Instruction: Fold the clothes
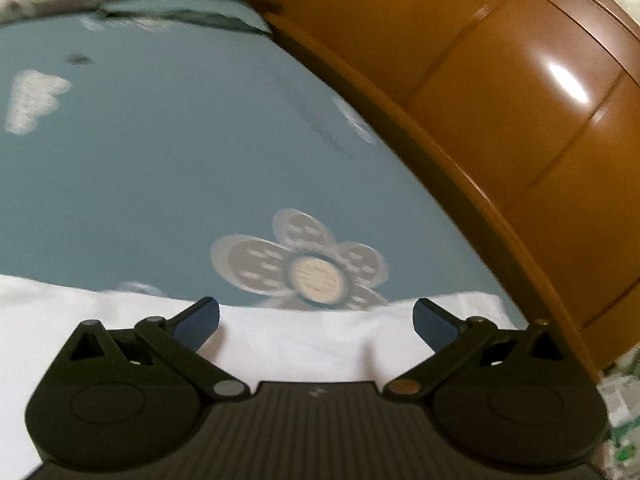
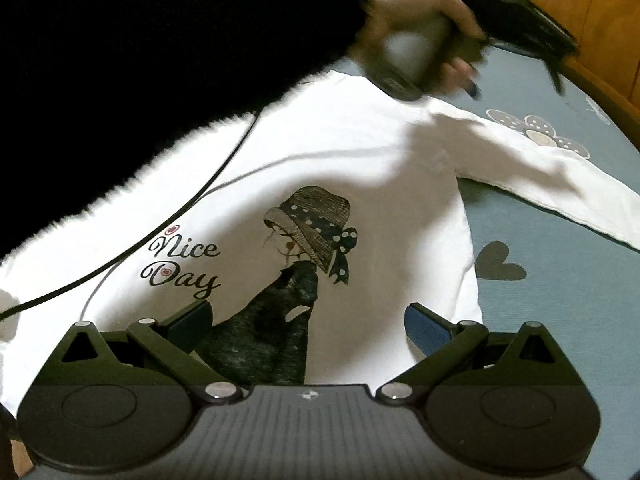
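Observation:
A white long-sleeved shirt [image 2: 344,152] lies flat on a blue bed sheet [image 2: 560,248], print side up, showing a girl in a hat and the words "Nice Day". One sleeve [image 2: 540,168] stretches out to the right. My right gripper [image 2: 308,320] hovers open over the shirt's lower part, nothing between its fingers. In the left wrist view, my left gripper [image 1: 316,320] is open above a white edge of the shirt [image 1: 300,340]. In the right wrist view, a hand [image 2: 416,12] holds the left gripper's handle above the shirt's upper edge.
A brown wooden bed frame [image 1: 500,120] curves along the right of the sheet [image 1: 160,180], which carries flower and heart patterns. Pillows [image 1: 200,4] lie at the far end. A black sleeve [image 2: 140,60] and a thin black cable [image 2: 168,220] cross over the shirt.

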